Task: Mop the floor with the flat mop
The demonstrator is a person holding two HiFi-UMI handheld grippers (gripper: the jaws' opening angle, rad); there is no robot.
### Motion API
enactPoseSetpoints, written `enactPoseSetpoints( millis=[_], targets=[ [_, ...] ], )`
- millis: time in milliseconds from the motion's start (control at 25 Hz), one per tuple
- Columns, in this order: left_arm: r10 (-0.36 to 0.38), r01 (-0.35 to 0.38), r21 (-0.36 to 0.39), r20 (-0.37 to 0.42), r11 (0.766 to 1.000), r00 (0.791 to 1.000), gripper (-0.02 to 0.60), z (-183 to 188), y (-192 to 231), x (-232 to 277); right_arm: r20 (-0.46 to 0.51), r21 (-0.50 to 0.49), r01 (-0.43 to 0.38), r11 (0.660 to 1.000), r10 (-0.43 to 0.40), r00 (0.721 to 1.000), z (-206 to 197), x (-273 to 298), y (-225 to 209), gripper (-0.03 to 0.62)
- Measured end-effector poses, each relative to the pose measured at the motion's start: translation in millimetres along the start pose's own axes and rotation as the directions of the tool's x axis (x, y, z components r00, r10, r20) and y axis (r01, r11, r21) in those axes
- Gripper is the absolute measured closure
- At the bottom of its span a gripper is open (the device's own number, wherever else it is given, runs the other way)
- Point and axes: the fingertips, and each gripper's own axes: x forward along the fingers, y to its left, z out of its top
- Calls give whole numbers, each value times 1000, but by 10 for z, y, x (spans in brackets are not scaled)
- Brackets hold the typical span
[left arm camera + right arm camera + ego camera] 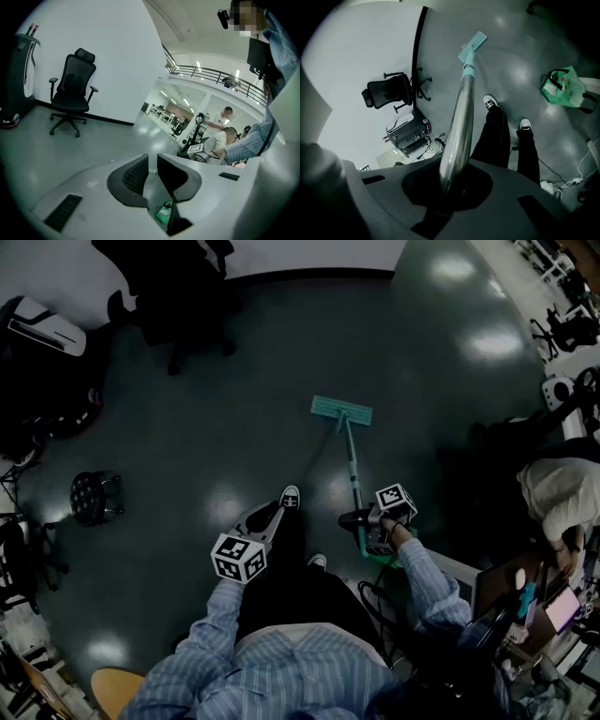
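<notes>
the right gripper [451, 186] is clamped on the flat mop's metal handle [460, 112]. the left gripper [153, 174] hangs beside it, jaws a narrow slit apart and holding nothing. past the shoes [291, 495], the teal mop head [341, 411] lies flat on the dark floor [225, 427]. an office chair [178, 296] stands by the far wall.

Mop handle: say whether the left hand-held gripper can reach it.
Probably yes: the left hand-held gripper, jaws apart, hangs close beside the mop handle, bare beyond the right hand-held gripper.
</notes>
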Motion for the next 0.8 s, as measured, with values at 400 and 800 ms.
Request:
enactPoseSetpoints(
  millis=[400,800],
  targets=[
    [-4,2,46,31,999,1000,520,-677,-865,-630,-69,-21,10,1000,-12,998,-1459,-119,-1071,559],
    [-7,6,79,8,997,1000,520,-1196,-1290,-961,-141,-22,19,1000,-22,990,-2542,-393,-1922,559]
  ],
)
